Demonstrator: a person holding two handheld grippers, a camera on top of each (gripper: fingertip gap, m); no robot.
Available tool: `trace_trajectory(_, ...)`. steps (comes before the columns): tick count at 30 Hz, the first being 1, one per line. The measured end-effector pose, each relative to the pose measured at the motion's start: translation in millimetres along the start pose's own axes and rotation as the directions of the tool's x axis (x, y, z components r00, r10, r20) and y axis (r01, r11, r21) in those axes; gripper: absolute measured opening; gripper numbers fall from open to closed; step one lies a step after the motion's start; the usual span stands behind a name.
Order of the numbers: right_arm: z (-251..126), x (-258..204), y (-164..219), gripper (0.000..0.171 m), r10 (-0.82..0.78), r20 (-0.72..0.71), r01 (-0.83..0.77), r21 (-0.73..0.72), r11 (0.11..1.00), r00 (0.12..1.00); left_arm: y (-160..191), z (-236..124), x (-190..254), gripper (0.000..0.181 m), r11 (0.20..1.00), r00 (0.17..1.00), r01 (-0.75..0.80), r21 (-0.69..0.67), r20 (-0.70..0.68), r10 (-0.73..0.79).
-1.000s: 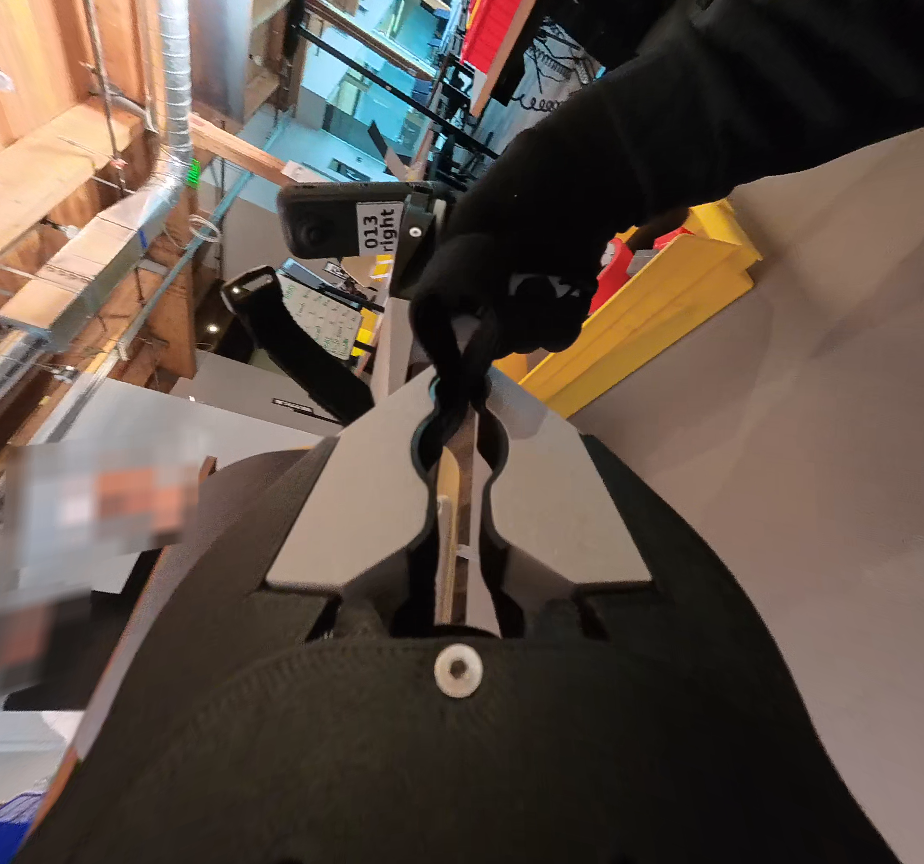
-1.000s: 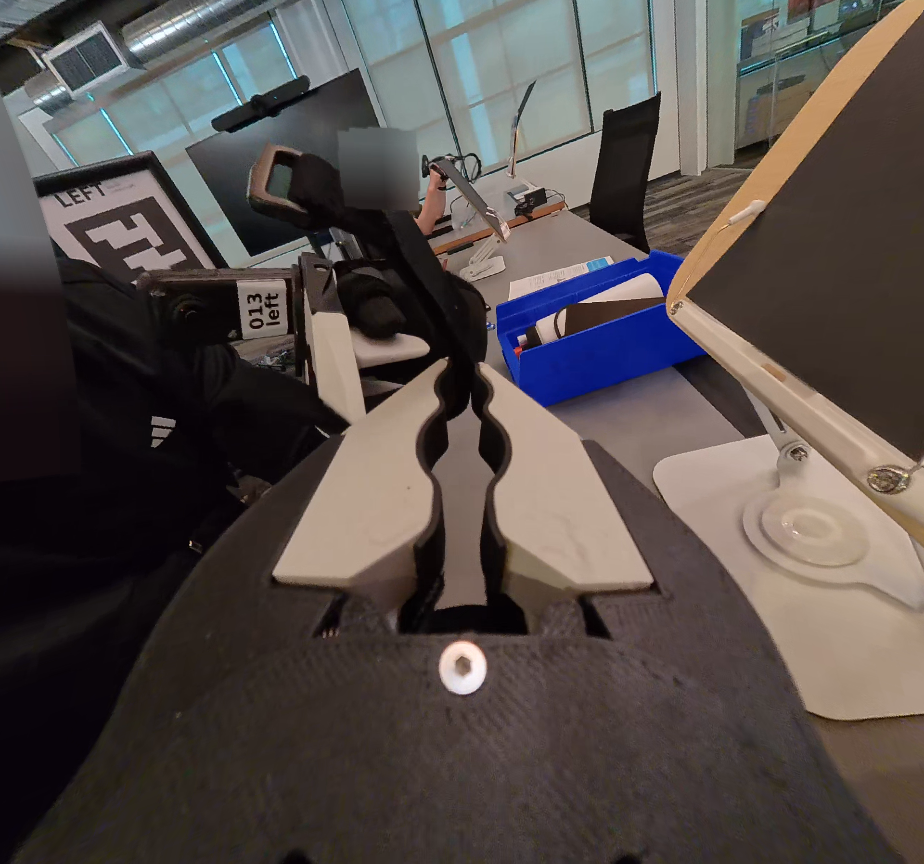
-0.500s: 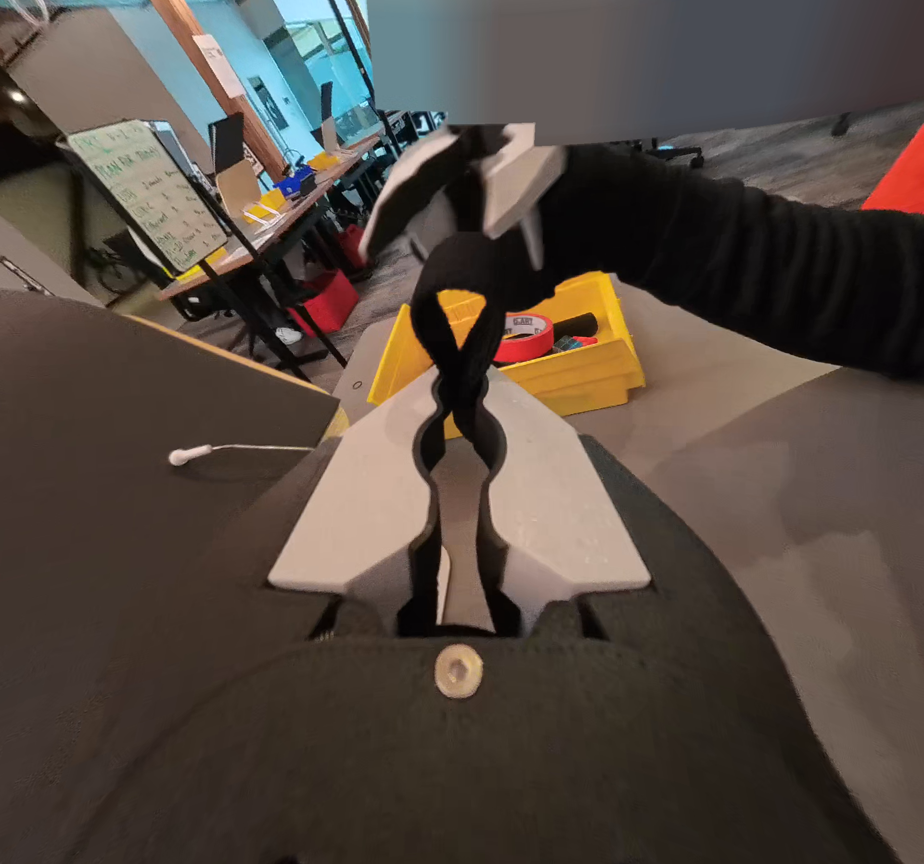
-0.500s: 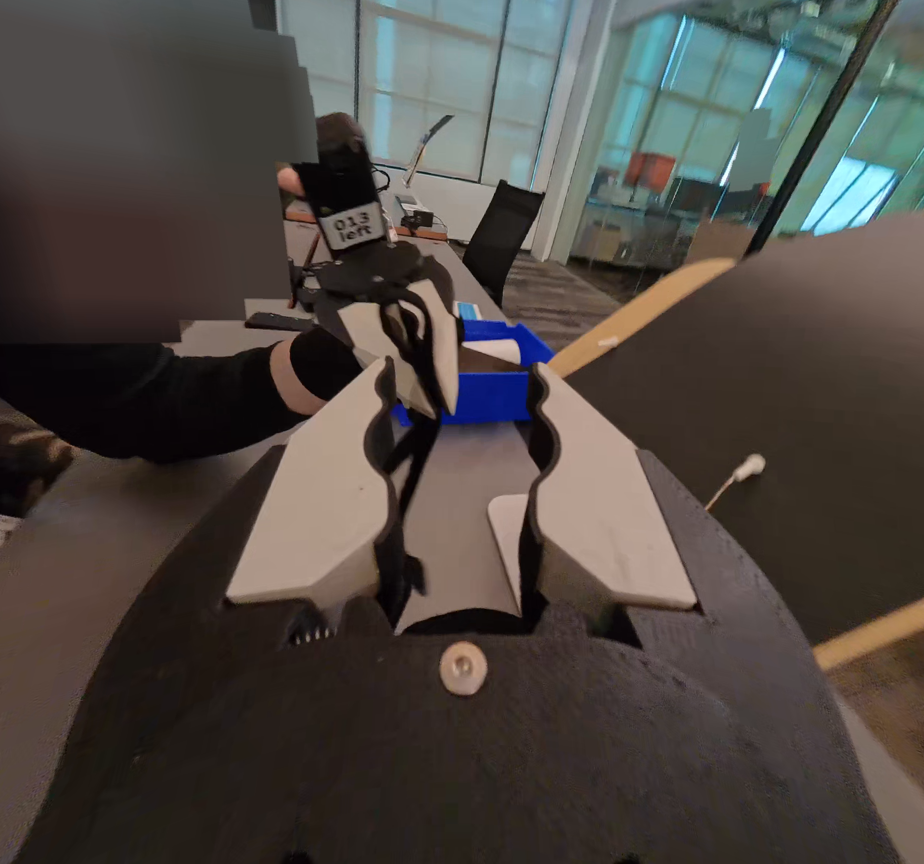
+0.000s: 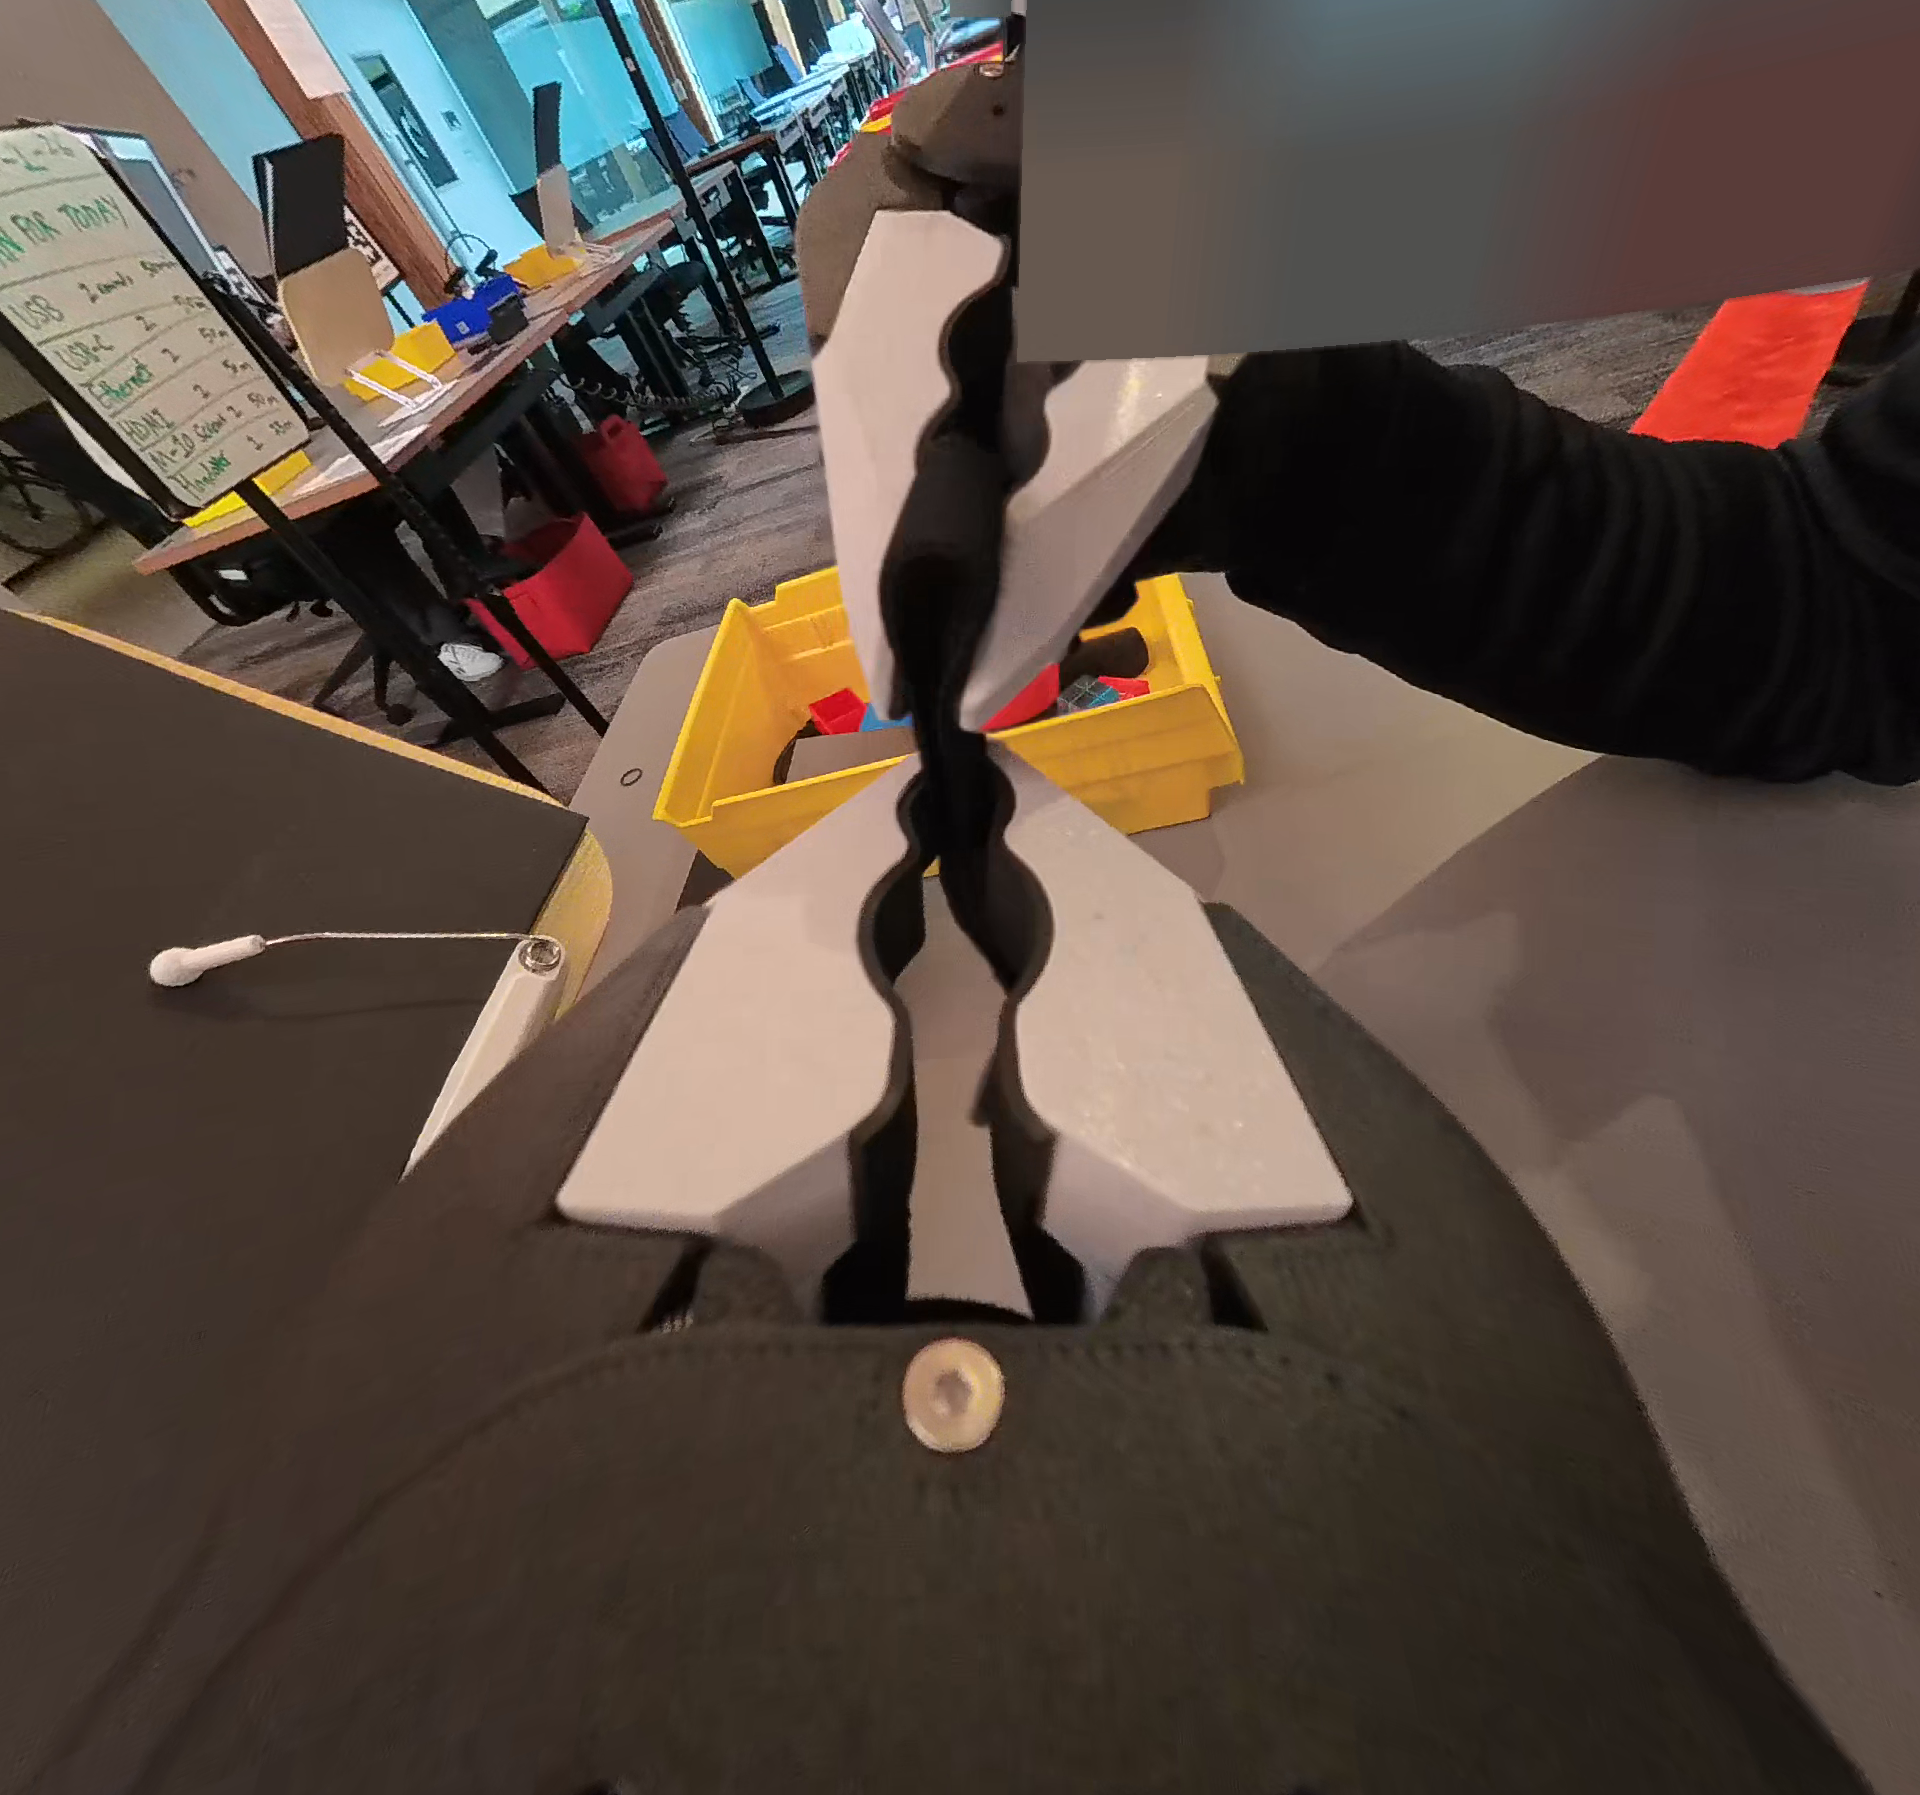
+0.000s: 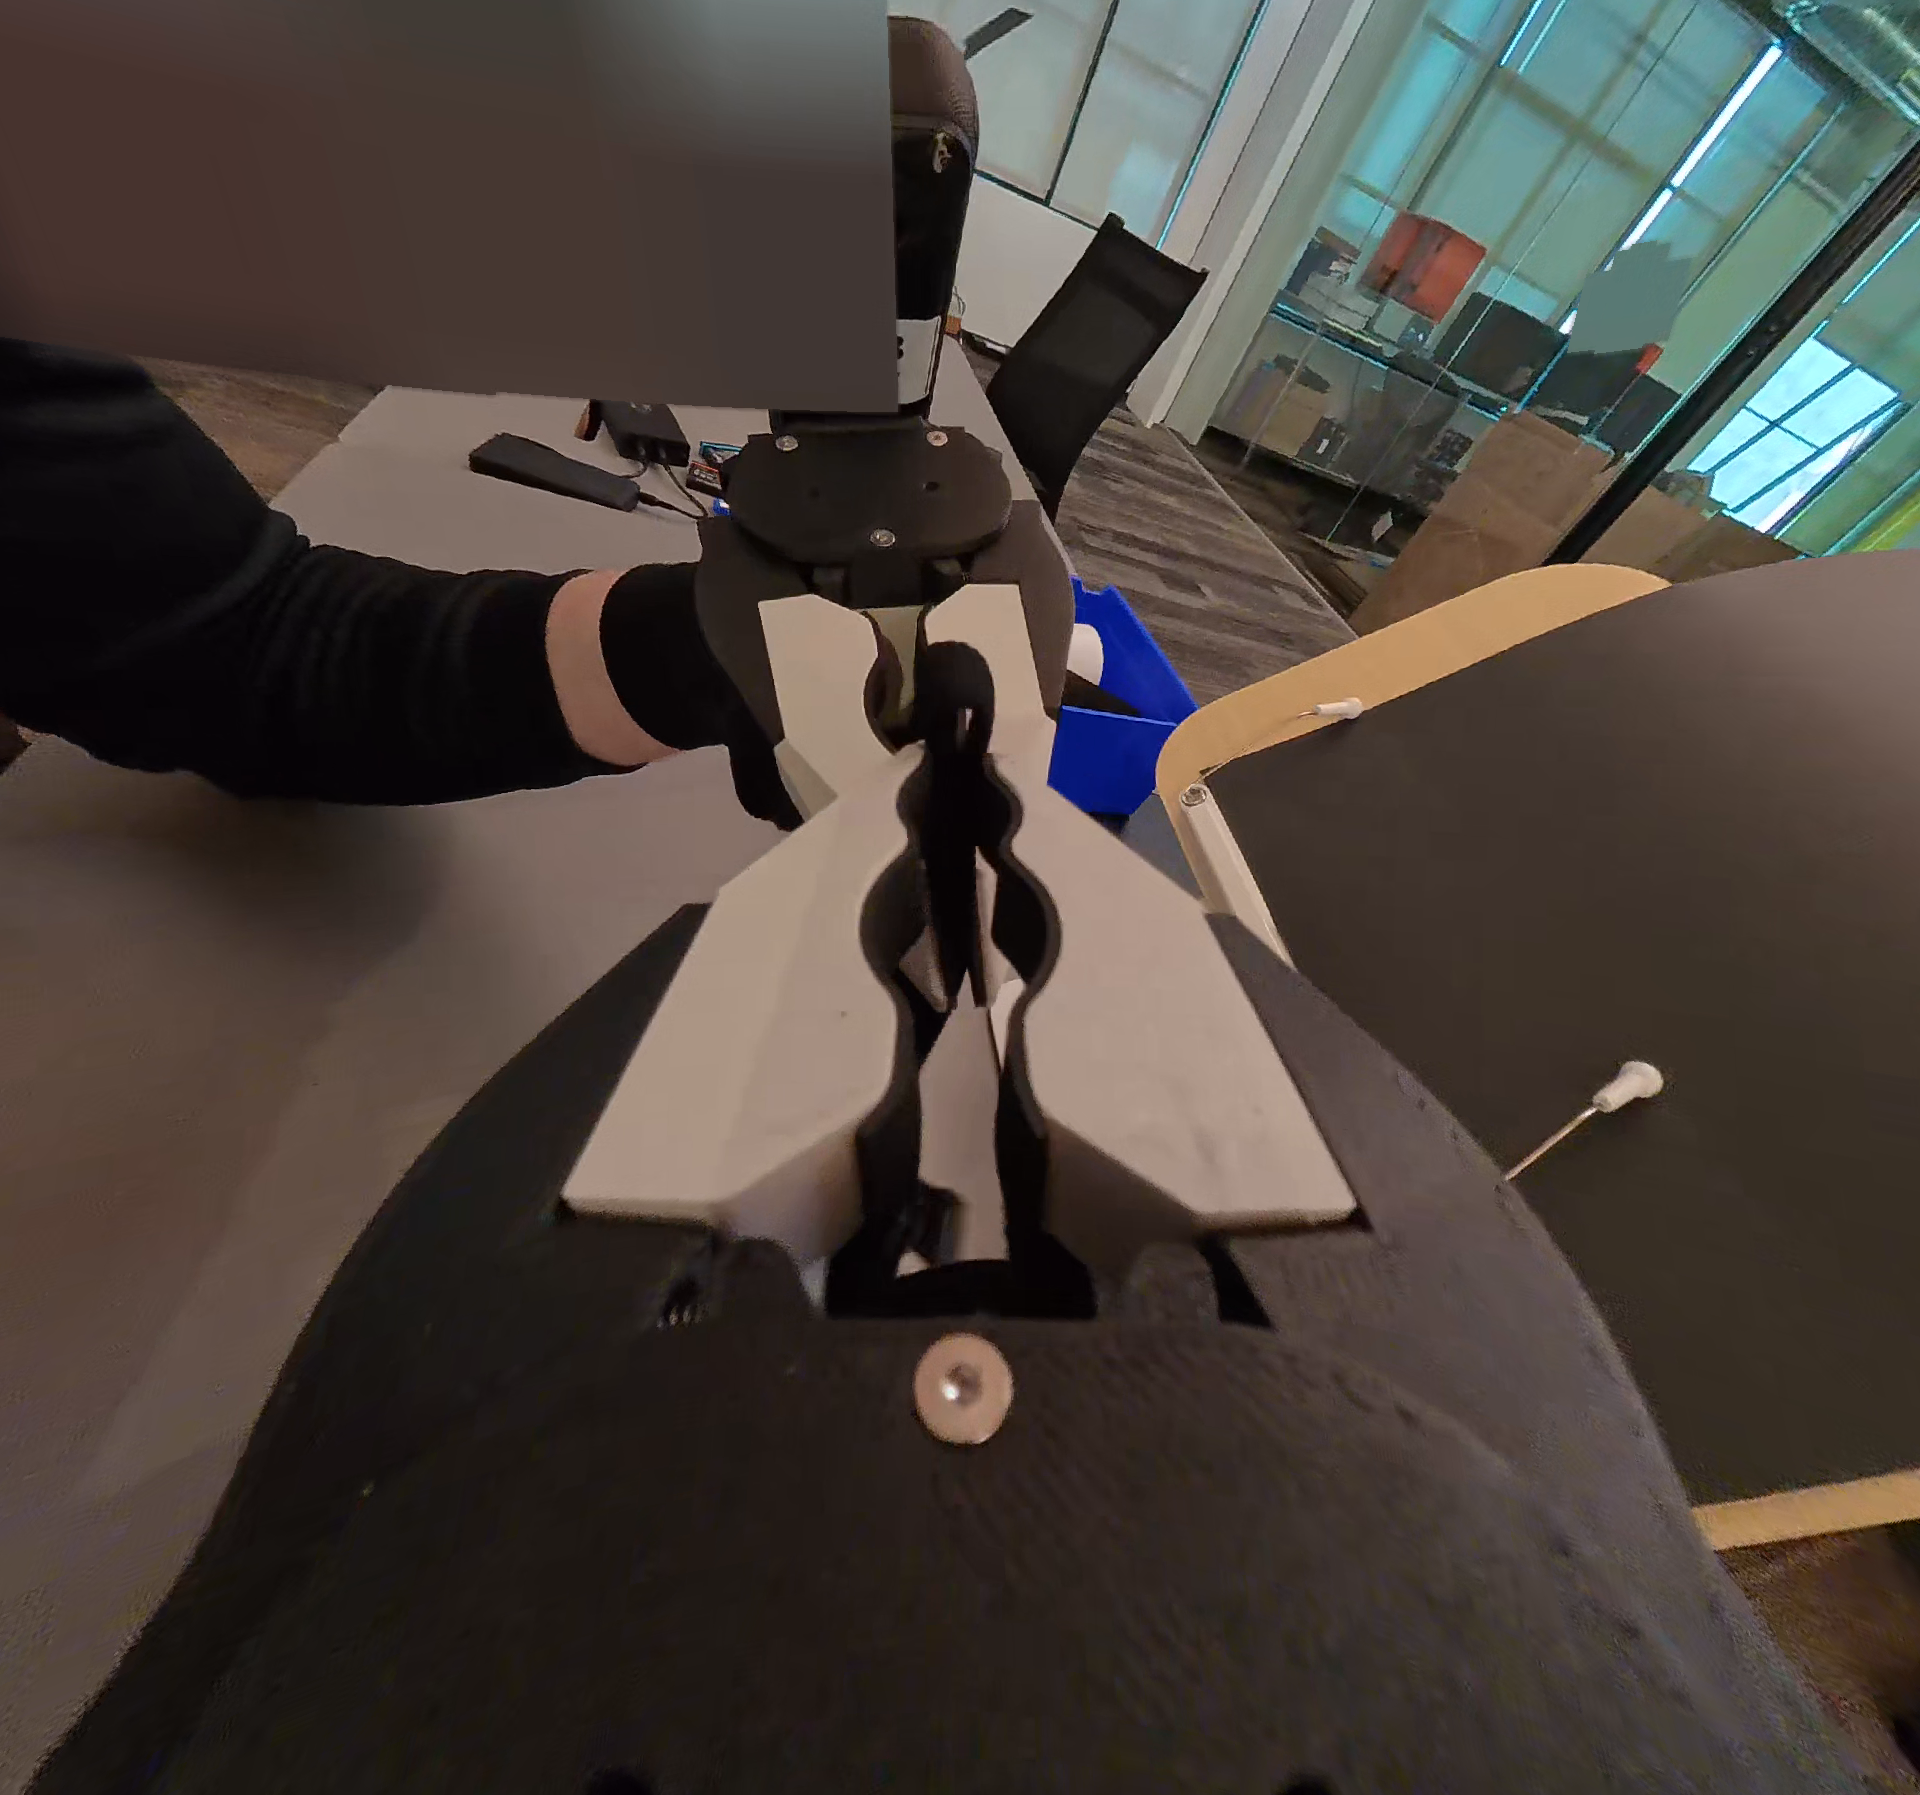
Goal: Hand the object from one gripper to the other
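The object is a black fabric strap, held in the air above the grey table. My left gripper is shut on one end of it, pinched at the fingertips. My right gripper is shut on the strap too, with the strap running back between its pads. The two grippers meet tip to tip. In the left wrist view the right gripper's white fingers come down from above. In the right wrist view the left gripper's fingers show just beyond, with a loop of strap between them.
A yellow bin holding small items sits on the table behind the grippers. A blue bin stands at the far side. A black board with a tan edge stands close by. A black-sleeved arm holds each gripper. Some 5 cm of space lies between my two pairs of fingers.
My right gripper was open around the strap half a second ago and has now shut on it. The two grippers have moved closer, tip to tip. My left gripper stays shut on the strap.
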State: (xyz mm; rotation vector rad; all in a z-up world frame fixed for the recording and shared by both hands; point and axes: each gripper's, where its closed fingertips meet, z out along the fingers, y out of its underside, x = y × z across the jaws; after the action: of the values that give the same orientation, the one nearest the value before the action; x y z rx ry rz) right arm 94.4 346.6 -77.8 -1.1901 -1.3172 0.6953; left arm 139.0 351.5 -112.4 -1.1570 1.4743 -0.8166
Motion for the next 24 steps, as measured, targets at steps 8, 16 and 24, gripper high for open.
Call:
trace_trajectory(8, -20.9, 32.2, -11.1, 0.001, 0.009, -0.174, 0.003, 0.072, 0.997, 0.985, 4.7, -8.3, -12.1, 0.041, 0.996, 0.996, 0.092, -0.017, 0.017, -0.092)
trace_trajectory(16, -28.6, 31.3, -22.4, 0.001, -0.503, -0.365, 0.479, -0.161, 0.863, 0.783, -25.8, -31.4, 7.0, 0.046, 0.730, 0.653, 0.679, 0.078, -0.517, -0.553)
trace_trajectory(24, -0.5, -17.0, -22.7, 0.001, -0.675, -0.178, 0.651, -0.181, 0.737, 0.716, -33.6, -31.9, -0.6, 0.067, 0.476, 0.336, 0.879, 0.027, -0.744, -0.578)
